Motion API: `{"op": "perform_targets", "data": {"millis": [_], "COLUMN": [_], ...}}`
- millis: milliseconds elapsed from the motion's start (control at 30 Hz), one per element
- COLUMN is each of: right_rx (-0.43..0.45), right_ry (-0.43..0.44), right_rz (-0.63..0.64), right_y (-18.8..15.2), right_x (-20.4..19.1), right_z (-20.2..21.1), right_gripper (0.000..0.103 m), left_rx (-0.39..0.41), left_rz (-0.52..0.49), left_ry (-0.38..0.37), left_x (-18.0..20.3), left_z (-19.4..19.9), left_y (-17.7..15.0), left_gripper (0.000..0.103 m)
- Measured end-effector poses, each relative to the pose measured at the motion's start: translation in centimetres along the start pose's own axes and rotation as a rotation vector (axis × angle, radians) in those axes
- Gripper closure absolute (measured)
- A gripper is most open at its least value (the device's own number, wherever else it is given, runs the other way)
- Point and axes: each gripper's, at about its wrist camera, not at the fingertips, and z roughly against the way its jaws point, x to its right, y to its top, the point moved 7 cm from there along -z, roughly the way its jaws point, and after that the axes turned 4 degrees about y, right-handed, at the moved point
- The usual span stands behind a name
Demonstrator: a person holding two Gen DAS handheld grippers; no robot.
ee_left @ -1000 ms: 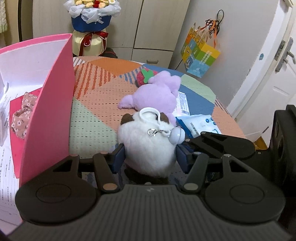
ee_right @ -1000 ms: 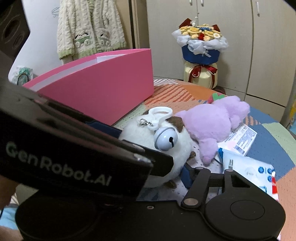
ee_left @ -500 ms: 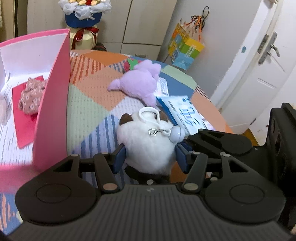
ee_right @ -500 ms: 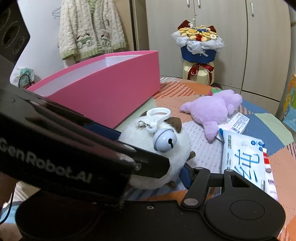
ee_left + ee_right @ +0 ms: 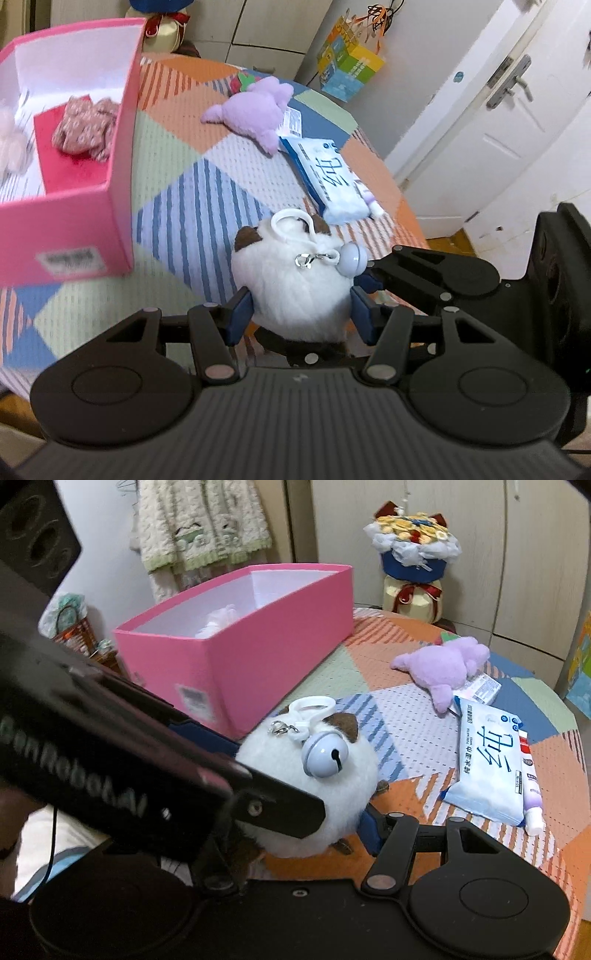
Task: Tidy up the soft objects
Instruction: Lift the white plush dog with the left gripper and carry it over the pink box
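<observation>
The counter (image 5: 177, 206) wears a patchwork cloth of orange, green and blue-striped panels. A pink box (image 5: 122, 122) sits on its left part, open on top, with a floral fabric bundle (image 5: 86, 127) on a red sheet inside. Farther back lies a purple plush (image 5: 255, 110), and just beside it a blue-and-white wipes pack (image 5: 327, 177) with a small tube (image 5: 530, 782) along its edge. A flower bouquet (image 5: 415, 550) stands beyond the counter's far rim.

The left claw (image 5: 299, 314) is clamped on a white round plush (image 5: 291, 284), its blue pads pressing both sides, holding it above the striped panel, near the box's front corner. A white clip and a pale blue bell (image 5: 351, 258) hang from the plush's top.

The right claw (image 5: 354, 812) reaches in just beside the same plush; the left tool's body hides one finger, so I cannot tell whether it is closed or apart.
</observation>
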Motion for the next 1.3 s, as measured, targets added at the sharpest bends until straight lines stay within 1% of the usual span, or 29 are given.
{"op": "perform_targets", "data": {"millis": [133, 300, 500, 600, 667, 800, 933, 1033, 1167, 1300], "right_rx": [-0.013, -0.055, -0.048, -0.037, -0.029, 0.010, 0.074, 0.109, 0.142, 0.161], "right_ry": [0.007, 0.050, 0.118, 0.133, 0.142, 0.153, 0.157, 0.151, 0.171, 0.200], "right_rz": [0.038, 0.022, 0.051, 0.081, 0.094, 0.124, 0.149, 0.174, 0.161, 0.144], "right_y": [-0.1, 0.5, 2.5, 3.7, 4.7, 7.2, 10.4, 12.6, 15.8, 18.7], "right_x": [-1.8, -3.7, -6.3, -7.7, -8.4, -9.4, -10.4, -11.0, -11.0, -10.8], "right_z": [1.5, 3.3, 5.0, 5.4, 5.4, 5.4, 5.0, 4.1, 2.5, 0.3], "right_gripper": [0.037, 0.038, 0.038, 0.037, 0.037, 0.037, 0.037, 0.037, 0.037, 0.037], "left_rx": [-0.007, -0.001, 0.056, 0.080, 0.101, 0.170, 0.243, 0.284, 0.327, 0.349], "left_rz": [-0.003, -0.028, -0.055, -0.051, -0.049, -0.042, -0.031, -0.024, 0.000, 0.053], "left_ry": [-0.030, -0.044, -0.006, 0.010, 0.021, 0.049, 0.080, 0.111, 0.130, 0.144], "left_x": [0.2, 0.6, 0.5, -0.1, -0.6, -2.0, -3.8, -5.1, -7.6, -10.6], "left_z": [2.2, 5.3, 9.6, 11.5, 12.6, 14.8, 16.5, 17.1, 17.9, 17.7], "left_y": [-1.2, -2.1, -2.4, -2.0, -1.5, 0.0, 2.0, 3.7, 6.5, 8.9], "left_gripper": [0.048, 0.048, 0.048, 0.049, 0.048, 0.049, 0.048, 0.048, 0.048, 0.048]}}
